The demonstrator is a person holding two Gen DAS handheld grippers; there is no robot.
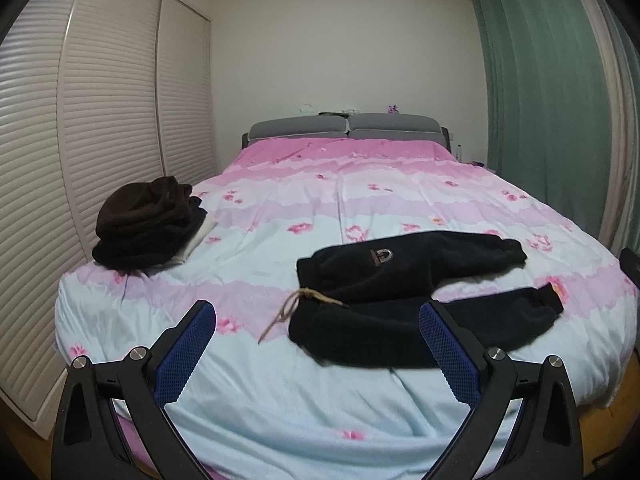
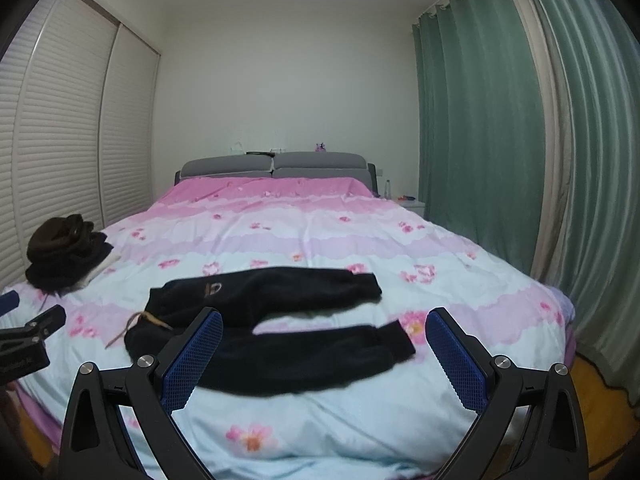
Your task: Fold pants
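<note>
Dark pants (image 1: 404,292) are lying spread across the foot of the bed (image 1: 280,400), waistband and tan drawstring (image 1: 296,308) pointing toward the folded clothes pile (image 1: 148,224), legs parted and running away from it. The left claw (image 1: 316,344) and right claw (image 2: 324,344) are hovering above the pants, both spread wide and gripping nothing. A clean fold likely means pinching the near leg at waist and cuff together, then laying it over the far leg. The fleece's edges are blurring against the dark fabric.

pants (image 1: 400,300) on bed (image 1: 280,400) | clothes pile (image 1: 148,224) left, behind
</note>
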